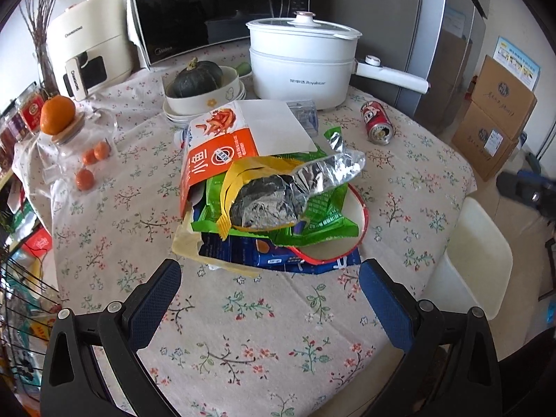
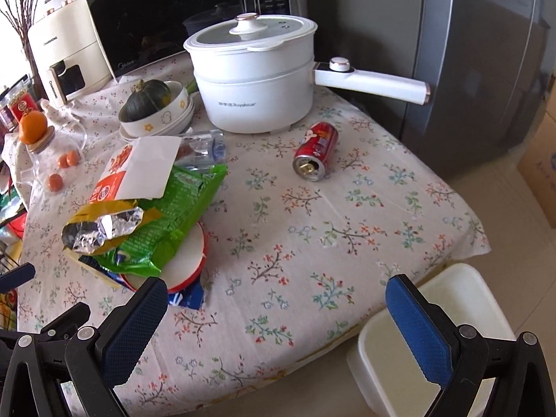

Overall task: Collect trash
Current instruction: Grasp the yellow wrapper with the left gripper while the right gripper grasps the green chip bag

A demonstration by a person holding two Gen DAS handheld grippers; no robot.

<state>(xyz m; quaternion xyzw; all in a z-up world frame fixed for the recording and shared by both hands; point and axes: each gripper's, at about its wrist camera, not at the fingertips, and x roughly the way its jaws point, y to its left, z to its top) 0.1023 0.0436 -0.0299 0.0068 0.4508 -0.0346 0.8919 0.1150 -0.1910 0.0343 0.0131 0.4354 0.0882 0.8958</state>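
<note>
A pile of trash lies on the floral tablecloth: an orange and white snack box (image 1: 222, 146) (image 2: 139, 168), green wrappers (image 1: 323, 208) (image 2: 173, 215), a yellow foil-lined bag (image 1: 278, 191) (image 2: 100, 226), a red-rimmed white lid (image 1: 351, 229) (image 2: 189, 260) and blue packaging (image 1: 243, 250). An empty red can (image 1: 377, 122) (image 2: 315, 151) lies on its side, apart to the right. My left gripper (image 1: 269, 290) is open and empty just in front of the pile. My right gripper (image 2: 278, 323) is open and empty above the table's near right edge.
A white bin (image 2: 431, 340) (image 1: 476, 260) stands on the floor off the table's right edge. Behind the pile are a white electric pot (image 1: 305, 66) (image 2: 253, 80), a bowl with a green squash (image 1: 201, 83), a microwave (image 1: 208, 10), a jar of oranges (image 1: 80, 146). Cardboard boxes (image 1: 497, 114) stand at right.
</note>
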